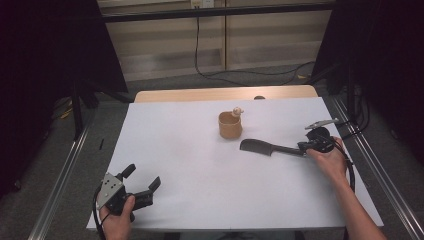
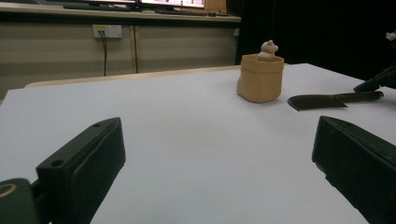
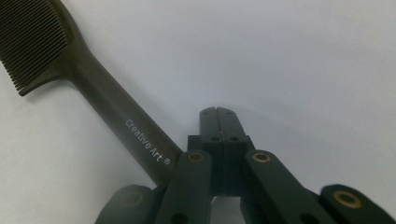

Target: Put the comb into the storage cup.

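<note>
Your left gripper [image 1: 141,179] sits low at the near left corner of the white table [image 1: 190,165], your left hand [image 1: 118,220] wrapped round its body. Its jaws stand wide apart with nothing between them; in the left gripper view [image 2: 215,158] they frame bare tabletop.

Toward the far middle of the table stands a small tan cup [image 1: 230,125], upright, with a little pale figure [image 1: 237,111] at its rim. From your left gripper's camera the cup [image 2: 260,77] sits ahead and right, and the figure [image 2: 268,49] pokes up out of its top.

Just right of the cup, apart from it, lies a dark comb [image 1: 265,147], flat on the table, teeth end toward the middle, handle running right.

Your right gripper [image 1: 306,147] meets that handle's end, with your right hand [image 1: 331,159] behind it. In the right gripper view the jaws [image 3: 217,122] are pressed together, and the comb [image 3: 93,88], marked "Creative Art", runs alongside them rather than between them, its end tucked under the linkage.
</note>
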### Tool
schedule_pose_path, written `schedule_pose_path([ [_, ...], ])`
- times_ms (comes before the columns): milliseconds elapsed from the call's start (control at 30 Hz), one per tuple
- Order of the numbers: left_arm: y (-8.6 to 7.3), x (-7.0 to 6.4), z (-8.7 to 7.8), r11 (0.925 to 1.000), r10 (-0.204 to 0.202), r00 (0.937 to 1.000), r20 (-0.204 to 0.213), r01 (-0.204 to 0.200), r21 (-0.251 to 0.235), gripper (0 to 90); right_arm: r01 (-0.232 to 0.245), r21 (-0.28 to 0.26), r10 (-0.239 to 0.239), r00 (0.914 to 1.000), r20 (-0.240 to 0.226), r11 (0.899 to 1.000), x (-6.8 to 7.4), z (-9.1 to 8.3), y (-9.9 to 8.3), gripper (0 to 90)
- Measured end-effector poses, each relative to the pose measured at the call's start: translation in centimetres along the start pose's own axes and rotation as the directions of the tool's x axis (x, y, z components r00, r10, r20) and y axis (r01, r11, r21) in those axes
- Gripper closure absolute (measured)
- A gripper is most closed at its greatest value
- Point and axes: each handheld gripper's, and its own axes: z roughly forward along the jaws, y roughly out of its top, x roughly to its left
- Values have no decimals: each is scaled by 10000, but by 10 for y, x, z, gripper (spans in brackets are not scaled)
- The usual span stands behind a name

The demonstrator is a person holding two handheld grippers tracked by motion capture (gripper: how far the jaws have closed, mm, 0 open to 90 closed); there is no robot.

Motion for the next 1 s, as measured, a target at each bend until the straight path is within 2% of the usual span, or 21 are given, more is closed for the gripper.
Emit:
schedule_pose_path([
  [200, 0, 0, 0, 10000, -13, 10000, 34, 13, 1, 28, -8, 68, 8, 10000, -40, 10000, 2, -1, 0, 900],
  [700, 0, 0, -1, 10000, 43, 10000, -8, -43, -10, 28, 460, 359, -462, 9989, 49, 9983, 12, -5, -2, 900],
  [1000, 0, -2, 0, 10000, 76, 9999, 81, -76, -12, 28, 388, 405, -383, 9992, -145, 9984, 13, -8, -4, 900],
])
